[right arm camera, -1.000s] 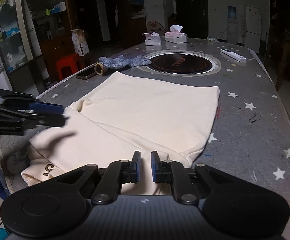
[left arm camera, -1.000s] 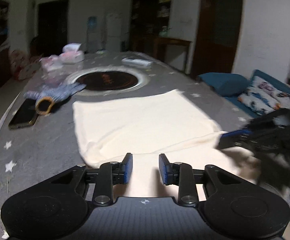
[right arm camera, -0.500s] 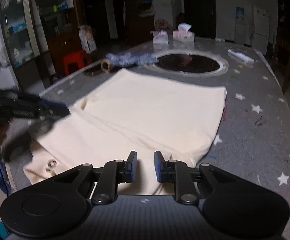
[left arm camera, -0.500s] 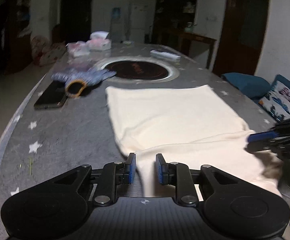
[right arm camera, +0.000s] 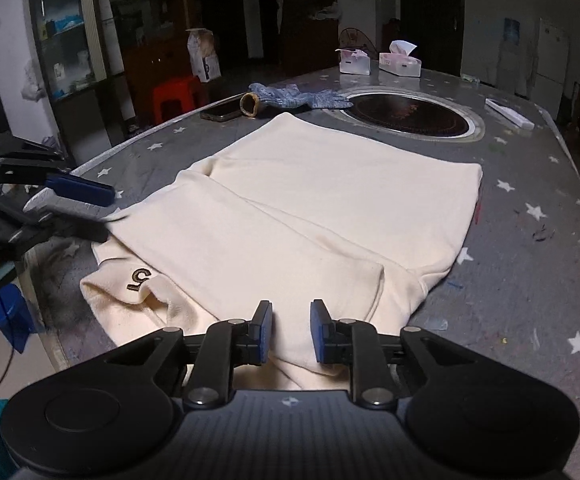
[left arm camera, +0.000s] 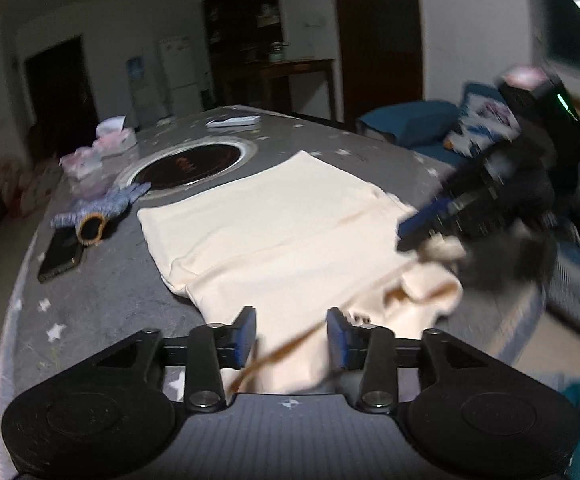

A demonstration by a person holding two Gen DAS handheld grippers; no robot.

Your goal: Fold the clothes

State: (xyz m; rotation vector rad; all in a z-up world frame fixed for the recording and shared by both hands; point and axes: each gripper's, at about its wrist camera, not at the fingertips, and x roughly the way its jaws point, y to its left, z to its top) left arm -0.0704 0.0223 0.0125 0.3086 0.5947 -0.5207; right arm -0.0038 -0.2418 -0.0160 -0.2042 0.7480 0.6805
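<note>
You are working in a dim room: the cream cotton garment (right arm camera: 329, 208) is lying flat on the grey star-printed tabletop (right arm camera: 529, 248), both grippers (left arm camera: 291, 334) (right arm camera: 290, 330) hovering over its near edge, jaws apart.

The garment (right arm camera: 329, 208) lay spread on the counter (right arm camera: 529, 280), its near end hanging over the counter's edge. Beyond it sat the round hob (right arm camera: 407, 114) sunk into the counter. Left of the hob lay a glove (right arm camera: 290, 98), and a phone (right arm camera: 222, 111) just beside the glove's cuff. Two tissue boxes (right arm camera: 377, 62) stood behind the hob, a remote (right arm camera: 509, 113) to its right. The right tongs (right arm camera: 290, 330) stood over the garment's near end, the left tongs (right arm camera: 78, 208) at its left edge.
</note>
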